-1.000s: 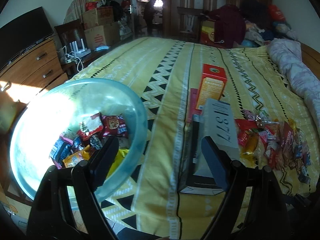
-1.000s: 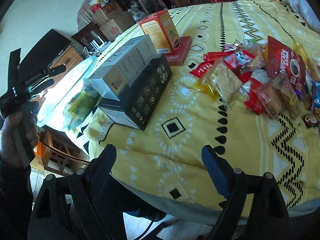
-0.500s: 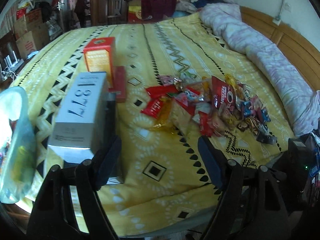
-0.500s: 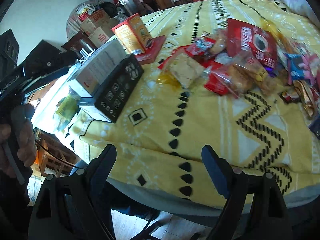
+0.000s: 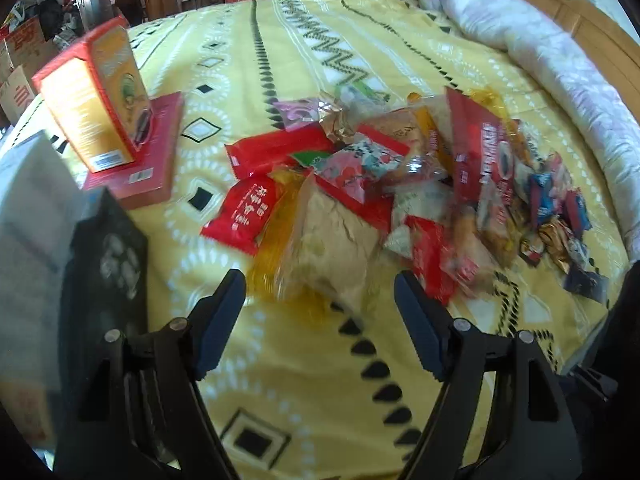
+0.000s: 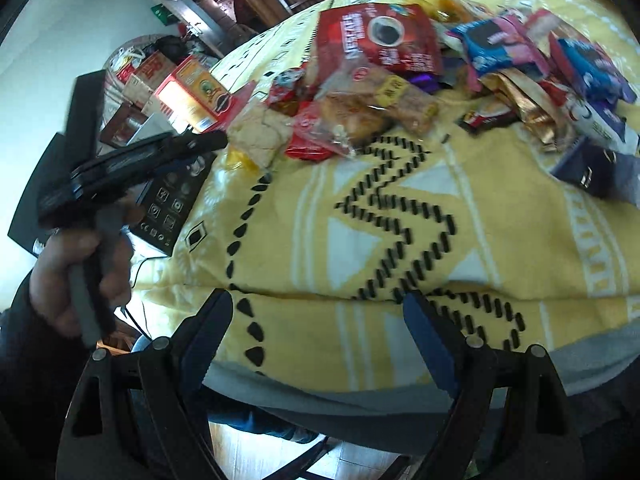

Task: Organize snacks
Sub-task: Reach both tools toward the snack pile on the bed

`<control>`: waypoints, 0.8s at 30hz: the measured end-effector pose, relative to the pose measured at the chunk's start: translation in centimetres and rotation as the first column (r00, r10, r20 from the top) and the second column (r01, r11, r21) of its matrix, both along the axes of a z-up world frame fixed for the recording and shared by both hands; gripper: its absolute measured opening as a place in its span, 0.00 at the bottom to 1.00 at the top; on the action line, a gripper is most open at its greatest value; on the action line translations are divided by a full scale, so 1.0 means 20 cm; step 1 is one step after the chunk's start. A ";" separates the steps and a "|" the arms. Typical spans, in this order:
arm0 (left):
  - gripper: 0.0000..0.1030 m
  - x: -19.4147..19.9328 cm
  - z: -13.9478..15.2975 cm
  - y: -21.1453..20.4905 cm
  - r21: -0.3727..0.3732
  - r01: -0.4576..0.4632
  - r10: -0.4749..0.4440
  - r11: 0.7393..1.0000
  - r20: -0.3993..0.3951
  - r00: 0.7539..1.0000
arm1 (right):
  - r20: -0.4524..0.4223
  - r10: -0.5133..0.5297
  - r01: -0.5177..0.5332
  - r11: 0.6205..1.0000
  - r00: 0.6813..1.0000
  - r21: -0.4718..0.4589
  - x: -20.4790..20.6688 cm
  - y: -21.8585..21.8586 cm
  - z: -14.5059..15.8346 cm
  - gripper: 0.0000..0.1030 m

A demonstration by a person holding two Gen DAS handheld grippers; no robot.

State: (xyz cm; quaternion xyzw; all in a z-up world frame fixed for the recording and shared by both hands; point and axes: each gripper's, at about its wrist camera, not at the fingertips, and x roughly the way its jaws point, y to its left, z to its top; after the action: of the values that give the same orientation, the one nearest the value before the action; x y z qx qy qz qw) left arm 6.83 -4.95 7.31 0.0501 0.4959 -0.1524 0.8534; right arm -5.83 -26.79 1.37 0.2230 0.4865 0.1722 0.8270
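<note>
The snacks (image 5: 384, 184) lie in a loose heap on the yellow bedspread (image 5: 304, 364), and every place here is told from that heap. The left gripper (image 5: 320, 304) hangs just at the heap's near edge with its jaws released; they have just been closing a little, yet the pads press on nothing. A pale clear-wrapped cake (image 5: 332, 248) with a yellow wrapper beside it lies just ahead of the fingertips, in line with the gap between them but not inside it. A red packet (image 5: 244, 216) with white characters lies to the left of that cake. The red coffee bag (image 5: 484, 152) stands in the middle of the heap, and small blue and gold packets (image 5: 556, 216) trail off to the heap's right. Left of the heap, apart from it, an orange carton (image 5: 92, 100) stands upright on a flat red box (image 5: 148, 152); nearer the camera on that same side lies a black box (image 5: 108, 264) with a grey box on top of it. In the right wrist view the right gripper (image 6: 320, 328) is also released, holding nothing, and sits well short of the heap, over bare bedspread near the bed's edge; the coffee bag (image 6: 380, 36) and blue packets (image 6: 488, 48) lie far beyond its fingertips. That view also shows a hand (image 6: 76, 276) holding the left gripper's handle to the heap's left.
</note>
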 end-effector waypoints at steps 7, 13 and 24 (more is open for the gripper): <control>0.64 -0.08 -0.02 -0.10 -0.177 0.199 -0.213 0.964 -0.064 0.975 | -0.003 -0.019 0.019 1.000 1.000 0.010 0.01 -0.07 -0.02 0.86; 0.48 -0.35 0.05 0.03 -0.356 0.252 -0.298 0.900 -0.079 0.951 | 0.001 -0.024 0.024 1.000 1.000 0.006 0.00 -0.10 -0.02 0.86; 0.55 -0.48 0.09 0.13 -0.211 0.174 -0.174 0.962 0.019 0.985 | 0.006 -0.023 0.023 1.000 1.000 0.003 -0.03 -0.08 -0.03 0.87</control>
State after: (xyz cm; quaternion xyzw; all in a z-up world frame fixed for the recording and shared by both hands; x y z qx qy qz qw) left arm -2.71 -2.27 9.03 0.0024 0.4703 -0.2786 0.8374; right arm -6.34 -28.41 0.86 0.2290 0.4810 0.1641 0.8302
